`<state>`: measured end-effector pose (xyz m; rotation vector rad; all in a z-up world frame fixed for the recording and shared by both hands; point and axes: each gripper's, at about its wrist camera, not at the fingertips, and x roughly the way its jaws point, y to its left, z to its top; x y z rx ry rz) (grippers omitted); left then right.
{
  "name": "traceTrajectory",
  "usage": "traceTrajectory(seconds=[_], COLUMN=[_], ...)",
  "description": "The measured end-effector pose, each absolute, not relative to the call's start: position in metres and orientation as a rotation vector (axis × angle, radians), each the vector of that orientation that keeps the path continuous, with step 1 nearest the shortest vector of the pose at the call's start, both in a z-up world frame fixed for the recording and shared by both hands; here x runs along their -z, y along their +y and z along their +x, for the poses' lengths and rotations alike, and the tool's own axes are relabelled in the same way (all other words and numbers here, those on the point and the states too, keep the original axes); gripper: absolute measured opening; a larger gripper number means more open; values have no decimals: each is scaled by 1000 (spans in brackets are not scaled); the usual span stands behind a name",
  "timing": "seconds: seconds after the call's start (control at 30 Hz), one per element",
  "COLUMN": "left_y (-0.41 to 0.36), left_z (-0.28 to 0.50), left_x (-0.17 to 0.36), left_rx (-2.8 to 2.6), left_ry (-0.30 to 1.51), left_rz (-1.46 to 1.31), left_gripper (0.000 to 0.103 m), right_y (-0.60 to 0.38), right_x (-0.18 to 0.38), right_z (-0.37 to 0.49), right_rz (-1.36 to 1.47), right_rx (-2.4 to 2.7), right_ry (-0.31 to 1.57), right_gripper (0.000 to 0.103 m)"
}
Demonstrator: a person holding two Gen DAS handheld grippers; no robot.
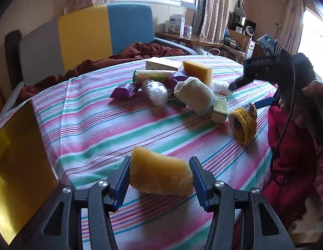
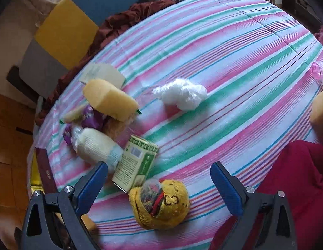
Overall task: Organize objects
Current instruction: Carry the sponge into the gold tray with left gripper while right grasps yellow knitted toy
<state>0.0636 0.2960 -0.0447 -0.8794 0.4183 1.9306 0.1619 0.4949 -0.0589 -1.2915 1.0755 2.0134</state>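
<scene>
My left gripper (image 1: pixel 159 177) is shut on a yellow sponge (image 1: pixel 159 174), held just above the striped cloth (image 1: pixel 99 120). My right gripper (image 2: pixel 159 179) is open and empty, hovering over a yellow knitted sock ball (image 2: pixel 161 204), which also shows in the left wrist view (image 1: pixel 243 123). A pile lies beyond: a second yellow sponge (image 2: pixel 109 100), a cream sock roll (image 2: pixel 94 145), a green box (image 2: pixel 136 162), purple wrappers (image 2: pixel 90 118) and a white crumpled bag (image 2: pixel 182 93). The right gripper also shows in the left wrist view (image 1: pixel 240 83).
A yellow box (image 1: pixel 17 166) stands at the left edge of the cloth. A red garment (image 2: pixel 297 177) lies at the right. A pink cup (image 2: pixel 319 70) sits at the far right. A blue and yellow chair (image 1: pixel 103 31) and a brown blanket (image 1: pixel 140 52) are behind.
</scene>
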Motion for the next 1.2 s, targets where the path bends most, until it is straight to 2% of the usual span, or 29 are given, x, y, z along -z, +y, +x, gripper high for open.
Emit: traceTrajectory(seconds=[0.17,0.23,0.3,0.4,0.63,0.9,1.2], left_y=[279,274,269,255,207,110,38], left_z=[62,63,63,64,54,8,-45], left_x=[33,29,24,15,-3,-8,23], left_rx=[-1957,-1968,-1980,-2011,-2123,-2413,-2664], left_ry=[370,350,332,304,214,94,151], left_rz=[-869,-860,-849,-824,-827,-906,-1063], left_gripper=[56,56,56,56,56,56,57], right_y=[459,445,437,433,425,422,425], right_x=[66,74,80,85,92,98,97], right_z=[140,135,133,131,132,137,153], right_rz=[-1561,-1641,-1668,-1685,-1665,-1632,-1504], right_rx=[-2002,-1985,-1974,-1961,-1981,-2037,-2116], right_ry=[830,747,681,626,585,605,675], right_gripper=[100,95,68,53,51,50,49])
